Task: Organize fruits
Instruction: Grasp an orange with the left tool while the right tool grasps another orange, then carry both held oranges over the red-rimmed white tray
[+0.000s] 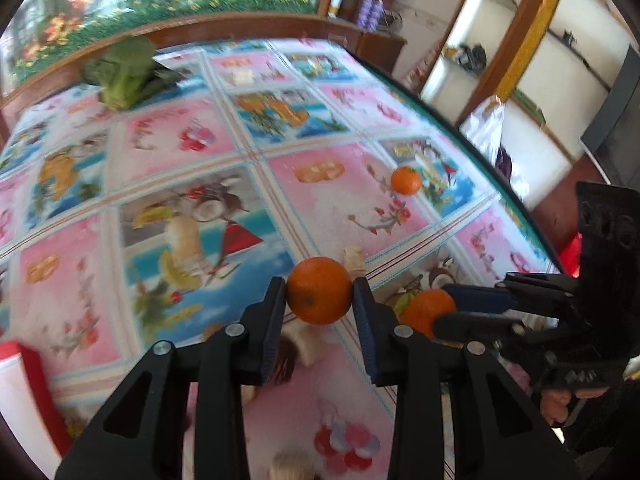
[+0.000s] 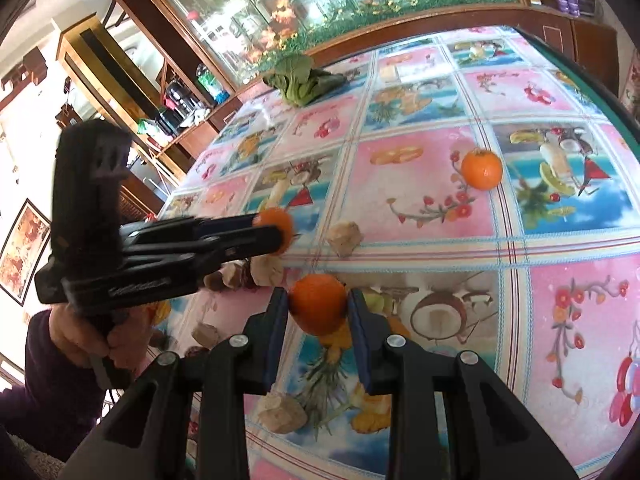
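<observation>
My left gripper is shut on an orange and holds it above the patterned tablecloth. My right gripper is shut on a second orange, also above the table. In the left wrist view the right gripper sits at the right with its orange. In the right wrist view the left gripper reaches in from the left with its orange. A third orange lies loose on the cloth farther out; it also shows in the right wrist view.
Several ginger pieces and dark chestnut-like lumps lie on the cloth near the grippers. A leafy green vegetable lies at the far side. A red-and-white container stands at the left. The table edge curves along the right.
</observation>
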`<state>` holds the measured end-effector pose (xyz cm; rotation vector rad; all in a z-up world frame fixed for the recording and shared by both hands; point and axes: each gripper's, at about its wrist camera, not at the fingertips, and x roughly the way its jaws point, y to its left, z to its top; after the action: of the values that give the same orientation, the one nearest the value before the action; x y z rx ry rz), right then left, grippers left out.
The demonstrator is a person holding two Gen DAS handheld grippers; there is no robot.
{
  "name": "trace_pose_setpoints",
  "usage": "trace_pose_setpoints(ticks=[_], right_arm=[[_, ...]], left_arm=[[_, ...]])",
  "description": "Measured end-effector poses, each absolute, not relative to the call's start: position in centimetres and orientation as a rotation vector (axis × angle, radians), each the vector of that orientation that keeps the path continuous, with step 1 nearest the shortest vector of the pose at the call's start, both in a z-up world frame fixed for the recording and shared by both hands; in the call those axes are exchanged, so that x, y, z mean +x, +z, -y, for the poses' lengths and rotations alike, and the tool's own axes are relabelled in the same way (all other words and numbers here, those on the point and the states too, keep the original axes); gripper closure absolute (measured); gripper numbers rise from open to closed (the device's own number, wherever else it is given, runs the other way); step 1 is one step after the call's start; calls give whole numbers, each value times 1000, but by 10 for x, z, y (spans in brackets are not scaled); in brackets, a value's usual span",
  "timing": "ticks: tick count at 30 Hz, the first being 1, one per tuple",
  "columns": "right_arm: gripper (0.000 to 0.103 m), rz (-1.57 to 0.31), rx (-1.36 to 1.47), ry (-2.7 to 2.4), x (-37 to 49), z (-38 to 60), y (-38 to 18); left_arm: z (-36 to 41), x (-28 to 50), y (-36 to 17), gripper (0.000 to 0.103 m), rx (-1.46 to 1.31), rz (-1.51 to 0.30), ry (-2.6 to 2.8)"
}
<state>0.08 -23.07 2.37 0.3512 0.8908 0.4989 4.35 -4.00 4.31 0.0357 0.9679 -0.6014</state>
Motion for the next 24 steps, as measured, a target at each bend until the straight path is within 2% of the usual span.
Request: trace_pose_setpoints(ticks=[5,11,17,24], right_arm=[[74,-867,373,545,2,210,39],[74,-871,334,666,5,137,55],[74,-879,242,801,-1,36,63],[74,-921,136,835,6,-60,42]], left_arm=[[-18,10,73,67,-20,-877,-464],[-111,-46,95,67,-35,-791,-176],[-176,-88,79,67,-67,-815,-14],[-219,-102,44,67,-85,-873,118]])
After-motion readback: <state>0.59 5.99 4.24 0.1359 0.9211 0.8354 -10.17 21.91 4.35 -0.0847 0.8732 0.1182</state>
